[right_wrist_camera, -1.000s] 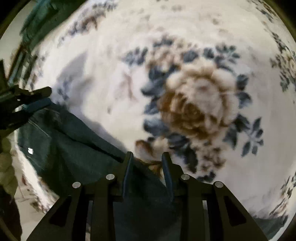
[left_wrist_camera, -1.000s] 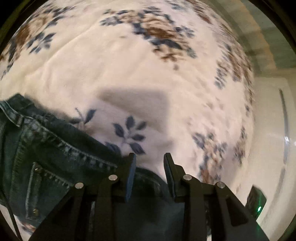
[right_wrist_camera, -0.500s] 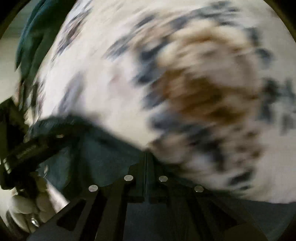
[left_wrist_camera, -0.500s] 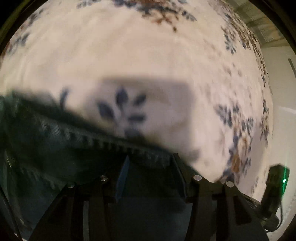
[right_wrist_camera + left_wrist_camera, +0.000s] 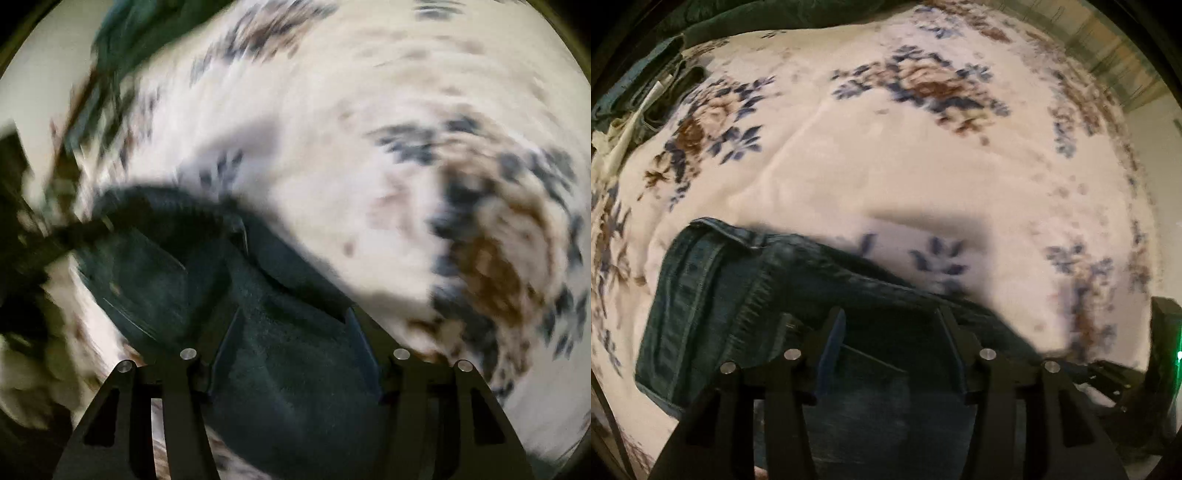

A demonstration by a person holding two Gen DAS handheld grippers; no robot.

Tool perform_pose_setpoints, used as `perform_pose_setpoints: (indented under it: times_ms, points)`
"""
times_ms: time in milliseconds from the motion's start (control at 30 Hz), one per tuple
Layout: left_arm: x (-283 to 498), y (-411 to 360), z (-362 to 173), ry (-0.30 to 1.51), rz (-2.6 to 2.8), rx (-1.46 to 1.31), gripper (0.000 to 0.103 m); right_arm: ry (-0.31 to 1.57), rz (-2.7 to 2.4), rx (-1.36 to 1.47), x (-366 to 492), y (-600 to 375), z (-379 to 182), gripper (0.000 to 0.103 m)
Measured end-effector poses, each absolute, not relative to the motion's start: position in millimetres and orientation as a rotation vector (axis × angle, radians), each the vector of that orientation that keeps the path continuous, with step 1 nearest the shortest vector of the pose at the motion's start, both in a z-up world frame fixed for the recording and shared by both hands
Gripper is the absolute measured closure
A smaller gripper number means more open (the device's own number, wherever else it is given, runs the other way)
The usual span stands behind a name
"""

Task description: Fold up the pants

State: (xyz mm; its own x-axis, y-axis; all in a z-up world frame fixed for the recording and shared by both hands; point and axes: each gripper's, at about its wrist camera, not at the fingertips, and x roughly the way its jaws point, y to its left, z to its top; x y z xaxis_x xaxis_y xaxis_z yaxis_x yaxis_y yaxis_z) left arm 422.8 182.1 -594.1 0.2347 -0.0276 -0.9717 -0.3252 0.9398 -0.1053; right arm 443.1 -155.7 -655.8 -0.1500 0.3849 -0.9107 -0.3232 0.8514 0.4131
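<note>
Dark blue denim pants (image 5: 746, 295) lie folded on a white floral blanket (image 5: 923, 177), with the waistband and seams at the left of the left wrist view. My left gripper (image 5: 890, 325) is open, its jaws wide apart just above the denim. In the blurred right wrist view the pants (image 5: 280, 354) fill the lower middle. My right gripper (image 5: 291, 325) is open too, jaws wide over the denim. The other gripper shows as a dark blur at the left edge (image 5: 40, 251).
Dark green bedding (image 5: 713, 22) and a pile of clothes (image 5: 646, 99) lie at the blanket's far left edge. The right-hand gripper body with a green light (image 5: 1163, 354) sits at the right. The blanket's edge and a pale floor show at the far right.
Both grippers have opened wide; the right one was shut half a second ago. The left view has pulled back, showing more of the folded pants. The right view is still swinging.
</note>
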Motion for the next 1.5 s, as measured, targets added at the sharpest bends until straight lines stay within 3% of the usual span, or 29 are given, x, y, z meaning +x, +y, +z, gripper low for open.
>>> perform_pose_setpoints:
  times_ms: [33, 100, 300, 433, 633, 733, 867, 900, 933, 1033, 1200, 1267, 1333, 1367, 1500]
  points:
    - [422.0, 187.6, -600.2, 1.327, 0.223, -0.31, 0.056, 1.621, 0.617, -0.022, 441.7, -146.3, -661.7, 0.054]
    - [420.4, 202.6, -611.8, 1.343, 0.223, -0.334, 0.056, 1.628, 0.614, -0.113, 433.2, -139.0, -668.5, 0.089]
    - [422.4, 212.6, -619.3, 1.326, 0.199, -0.394, 0.056, 1.559, 0.441, 0.122, 437.1, -186.9, -657.4, 0.099]
    - [428.4, 207.3, -612.3, 1.343, 0.213, -0.383, 0.056, 1.709, 0.376, 0.423, 446.4, -226.7, -698.7, 0.095]
    - [420.0, 186.3, -572.3, 1.3, 0.155, -0.343, 0.052, 1.574, 0.355, 0.337, 450.0, -255.0, -636.1, 0.05]
    - [416.1, 161.9, -563.7, 1.278, 0.115, -0.27, 0.052, 1.596, 0.361, 0.266, 438.6, -267.3, -620.3, 0.046]
    - [421.2, 132.4, -586.9, 1.309, 0.083, -0.165, 0.052, 1.716, 0.377, 0.031, 424.0, -262.7, -651.6, 0.049]
    - [423.6, 129.4, -597.1, 1.326, 0.086, -0.147, 0.052, 1.726, 0.376, 0.041, 421.1, -263.8, -659.5, 0.084]
    - [424.2, 128.2, -605.8, 1.34, 0.087, -0.133, 0.052, 1.72, 0.356, 0.05, 420.4, -266.0, -662.1, 0.096]
    - [424.2, 137.0, -632.4, 1.394, 0.107, -0.139, 0.053, 1.627, 0.223, 0.254, 426.3, -300.1, -655.5, 0.1]
    - [423.7, 138.9, -624.1, 1.388, 0.102, -0.164, 0.052, 1.666, 0.254, 0.452, 427.8, -333.0, -669.6, 0.098]
    - [424.8, 136.9, -621.7, 1.379, 0.097, -0.156, 0.052, 1.632, 0.218, 0.441, 429.6, -362.0, -649.8, 0.087]
    - [426.8, 135.7, -626.4, 1.389, 0.106, -0.137, 0.052, 1.617, 0.157, 0.316, 431.8, -378.1, -635.8, 0.051]
    - [427.5, 136.5, -629.7, 1.4, 0.112, -0.143, 0.052, 1.631, 0.13, 0.254, 430.4, -385.6, -633.7, 0.047]
    - [429.3, 134.0, -632.3, 1.395, 0.123, -0.126, 0.052, 1.77, 0.189, 0.275, 420.7, -381.7, -656.5, 0.047]
